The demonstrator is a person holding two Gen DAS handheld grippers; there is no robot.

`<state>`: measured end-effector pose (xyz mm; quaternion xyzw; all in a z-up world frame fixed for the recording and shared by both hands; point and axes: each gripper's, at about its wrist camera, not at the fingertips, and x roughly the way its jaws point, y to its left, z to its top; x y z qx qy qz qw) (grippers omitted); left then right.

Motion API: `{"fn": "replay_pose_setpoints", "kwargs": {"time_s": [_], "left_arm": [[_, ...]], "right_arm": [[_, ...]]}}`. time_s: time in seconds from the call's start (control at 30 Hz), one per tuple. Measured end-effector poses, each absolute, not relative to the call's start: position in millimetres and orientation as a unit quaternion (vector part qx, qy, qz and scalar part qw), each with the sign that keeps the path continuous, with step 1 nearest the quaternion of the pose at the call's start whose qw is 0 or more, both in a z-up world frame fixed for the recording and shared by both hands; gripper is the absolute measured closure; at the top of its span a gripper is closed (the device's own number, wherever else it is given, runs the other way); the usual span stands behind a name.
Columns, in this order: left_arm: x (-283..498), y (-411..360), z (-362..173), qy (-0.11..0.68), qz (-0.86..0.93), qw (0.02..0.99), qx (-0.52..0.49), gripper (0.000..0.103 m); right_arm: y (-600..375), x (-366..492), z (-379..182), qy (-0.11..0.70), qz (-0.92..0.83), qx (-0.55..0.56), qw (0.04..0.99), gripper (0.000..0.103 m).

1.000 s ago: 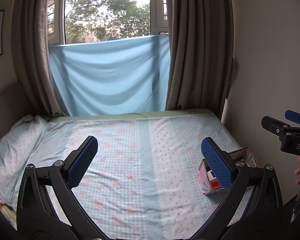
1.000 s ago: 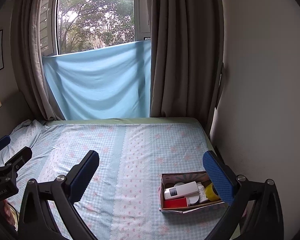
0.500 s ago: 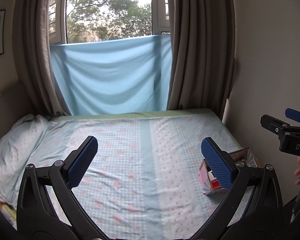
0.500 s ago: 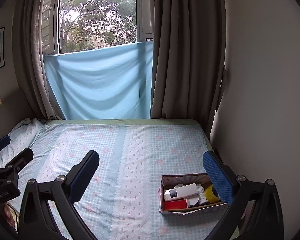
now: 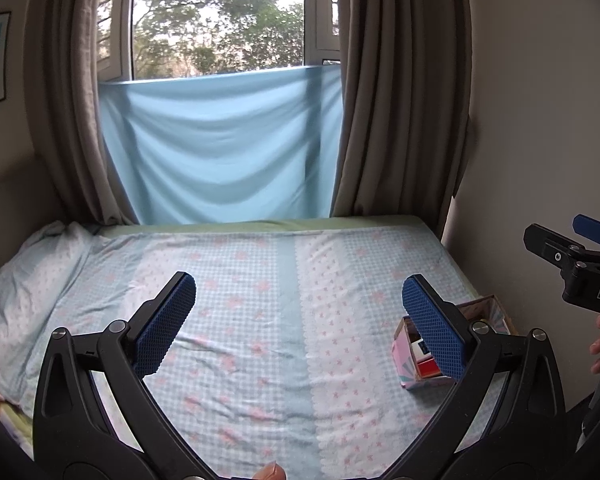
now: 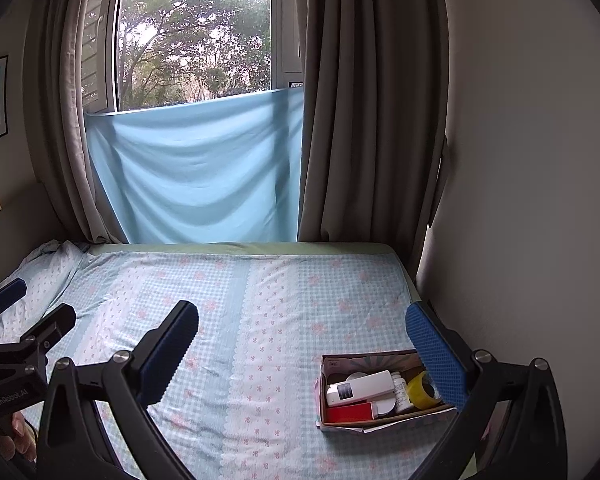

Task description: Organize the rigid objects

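Bedroom scene: checked bed sheet (image 6: 260, 320) below both claws. Left claw (image 5: 296, 320) is wide apart, empty, above the sheet. Right claw (image 6: 300, 344) is wide apart, empty. Near right on the sheet sits a cardboard box (image 6: 364, 424) holding a white remote (image 6: 360, 388), red case (image 6: 350, 413), yellow tape roll (image 6: 420, 390) and small bottle (image 6: 401, 392).

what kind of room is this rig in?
Most likely a small bedroom in a home. A bed with a checked floral sheet fills the floor area, a pillow lies at its left end, and grey curtains frame a window looking onto trees.
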<state>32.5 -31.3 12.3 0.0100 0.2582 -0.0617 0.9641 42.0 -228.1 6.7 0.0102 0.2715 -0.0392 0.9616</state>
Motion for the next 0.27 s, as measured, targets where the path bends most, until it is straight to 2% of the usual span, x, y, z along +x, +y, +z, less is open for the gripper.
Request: {"fn": "replay_pose_setpoints", "kwargs": {"time_s": [0.27], "left_arm": [[31.4,-29.0,14.1,0.240,-0.045,0.970,0.011,0.000]], "right_arm": [[-228.0,44.0,7.6,0.271,-0.041,0.010,0.962,0.000]]}}
